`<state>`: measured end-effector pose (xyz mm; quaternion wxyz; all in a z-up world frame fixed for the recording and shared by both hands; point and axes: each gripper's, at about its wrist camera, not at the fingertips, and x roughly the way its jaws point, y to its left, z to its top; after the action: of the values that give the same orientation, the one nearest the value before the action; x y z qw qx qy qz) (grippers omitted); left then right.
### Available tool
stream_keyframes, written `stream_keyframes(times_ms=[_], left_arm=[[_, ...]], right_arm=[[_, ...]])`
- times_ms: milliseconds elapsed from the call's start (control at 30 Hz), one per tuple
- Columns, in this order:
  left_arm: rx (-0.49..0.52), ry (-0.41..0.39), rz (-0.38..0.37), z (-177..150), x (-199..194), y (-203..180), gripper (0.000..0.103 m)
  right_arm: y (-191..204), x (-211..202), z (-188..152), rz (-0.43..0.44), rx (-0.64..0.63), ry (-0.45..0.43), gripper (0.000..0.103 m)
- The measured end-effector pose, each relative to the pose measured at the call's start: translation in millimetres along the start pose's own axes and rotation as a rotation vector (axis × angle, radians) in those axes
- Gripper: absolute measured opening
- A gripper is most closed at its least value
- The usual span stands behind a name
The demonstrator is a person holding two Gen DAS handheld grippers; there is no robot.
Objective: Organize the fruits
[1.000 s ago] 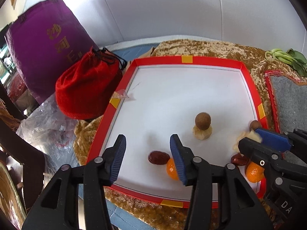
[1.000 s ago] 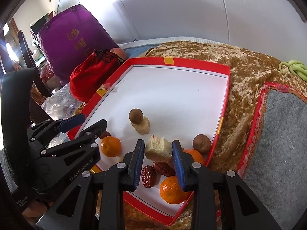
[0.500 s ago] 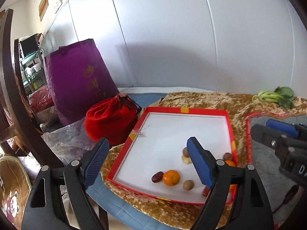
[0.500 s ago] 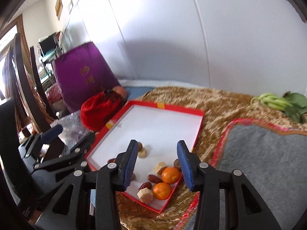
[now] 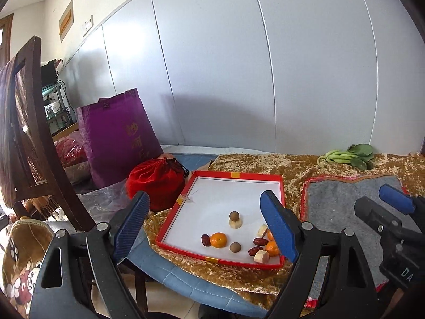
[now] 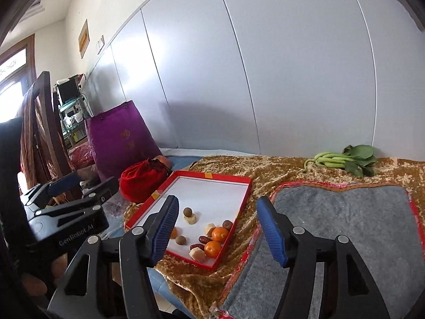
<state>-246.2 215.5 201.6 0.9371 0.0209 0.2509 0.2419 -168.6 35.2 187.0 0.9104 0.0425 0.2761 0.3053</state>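
- Fruits: tangerines, red dates, brown longans lie loose in red-rimmed tray, near corner.
- Tray sits on gold cloth, on the surface.
- Left tongs opening, nothing between.
- Right tongs opening, empty.

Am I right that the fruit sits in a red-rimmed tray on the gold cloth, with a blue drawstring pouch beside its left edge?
Not quite: the drawstring pouch is red, not blue, as the left wrist view shows. The rest holds: the fruit sits in the red-rimmed tray on the gold cloth, with the pouch beside its left edge.
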Motion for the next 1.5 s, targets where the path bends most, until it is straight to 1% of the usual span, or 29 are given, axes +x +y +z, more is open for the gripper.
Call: stream_keyframes(times_ms=[133,267,400,600,833,1033,1167,1500], left_arm=[[-0.022,-0.043,0.014,4.6,-29.2,10.4,0.091],[-0.038,-0.08,0.032,6.1,-49.1,18.8,0.103],[-0.064,-0.105,0.044,7.7,-61.7,26.1,0.103],[-0.071,-0.099,0.041,7.8,-67.9,30.2,0.103],[-0.076,-0.103,0.054,4.3,-74.6,37.1,0.103],[-0.095,-0.103,0.08,0.9,-76.1,46.0,0.103],[-0.1,-0.103,0.095,-1.3,-76.2,49.7,0.103],[-0.1,-0.096,0.088,-2.0,-73.7,51.4,0.103]], right_arm=[[9.9,-24.6,1.1,0.008,-0.008,-0.024,0.069],[22.4,-49.5,5.6,0.014,-0.022,-0.068,0.073],[32.2,-66.1,9.9,0.02,-0.035,-0.104,0.075],[44.2,-73.0,9.8,0.039,-0.029,-0.109,0.075],[58.3,-69.3,2.7,-0.003,-0.074,-0.104,0.076],[62.5,-66.5,0.8,0.006,-0.05,-0.088,0.076],[66.5,-67.0,1.3,0.007,-0.06,-0.085,0.076],[72.6,-65.6,0.9,0.009,-0.075,-0.083,0.076]])
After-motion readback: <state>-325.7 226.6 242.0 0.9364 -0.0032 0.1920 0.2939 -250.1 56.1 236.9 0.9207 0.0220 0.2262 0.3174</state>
